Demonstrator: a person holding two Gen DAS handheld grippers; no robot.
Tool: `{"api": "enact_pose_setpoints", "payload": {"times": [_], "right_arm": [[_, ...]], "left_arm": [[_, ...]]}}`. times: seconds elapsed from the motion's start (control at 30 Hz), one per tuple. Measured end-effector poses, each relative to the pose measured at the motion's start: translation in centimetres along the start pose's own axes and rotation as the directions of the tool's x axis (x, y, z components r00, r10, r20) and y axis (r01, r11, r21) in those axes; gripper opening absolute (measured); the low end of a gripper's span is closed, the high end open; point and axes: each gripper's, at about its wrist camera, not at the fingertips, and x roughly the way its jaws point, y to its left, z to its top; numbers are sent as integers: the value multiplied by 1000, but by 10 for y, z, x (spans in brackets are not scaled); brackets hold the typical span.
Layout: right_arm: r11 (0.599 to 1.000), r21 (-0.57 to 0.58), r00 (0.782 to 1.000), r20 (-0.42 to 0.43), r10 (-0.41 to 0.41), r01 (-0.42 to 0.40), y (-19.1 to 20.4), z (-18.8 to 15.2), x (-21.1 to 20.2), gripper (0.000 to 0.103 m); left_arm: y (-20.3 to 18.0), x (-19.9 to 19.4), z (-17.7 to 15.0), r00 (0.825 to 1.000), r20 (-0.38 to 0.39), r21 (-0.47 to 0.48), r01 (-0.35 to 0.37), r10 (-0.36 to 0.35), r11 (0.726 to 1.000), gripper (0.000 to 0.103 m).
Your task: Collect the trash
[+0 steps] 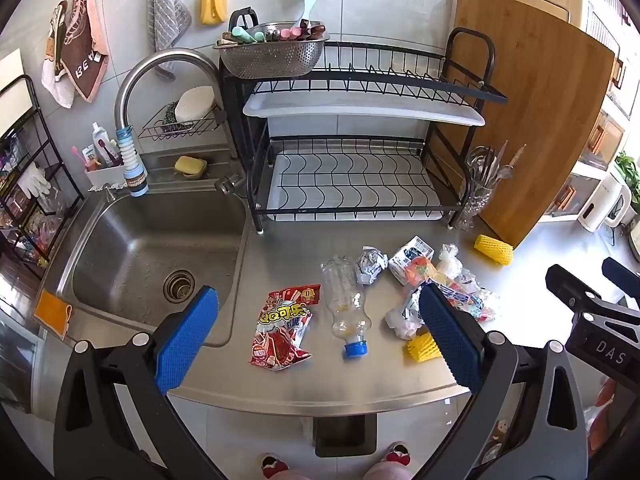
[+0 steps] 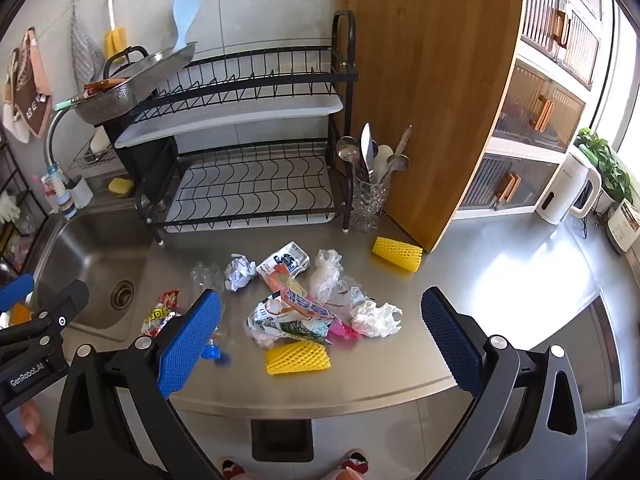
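A home kitchen — a steel sink sits beside a two-tier dish rack. Dishcloths hang on tiled wall, and a kettle stands nearby.

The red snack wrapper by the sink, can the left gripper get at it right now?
Probably yes. The red snack wrapper lies flat on the counter straight ahead of the open left gripper, with nothing on top of it. The plastic bottle lies close beside it but looks clear of it.
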Motion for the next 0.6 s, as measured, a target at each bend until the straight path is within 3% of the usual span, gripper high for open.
{"api": "enact_pose_setpoints", "payload": {"times": [0.6], "right_arm": [[1000,-3,1000,9,3,-3,4,-1,-7,100]], "left_arm": [[4,-8,-2,1000,1,-2,-11,11,1000,95]]}}
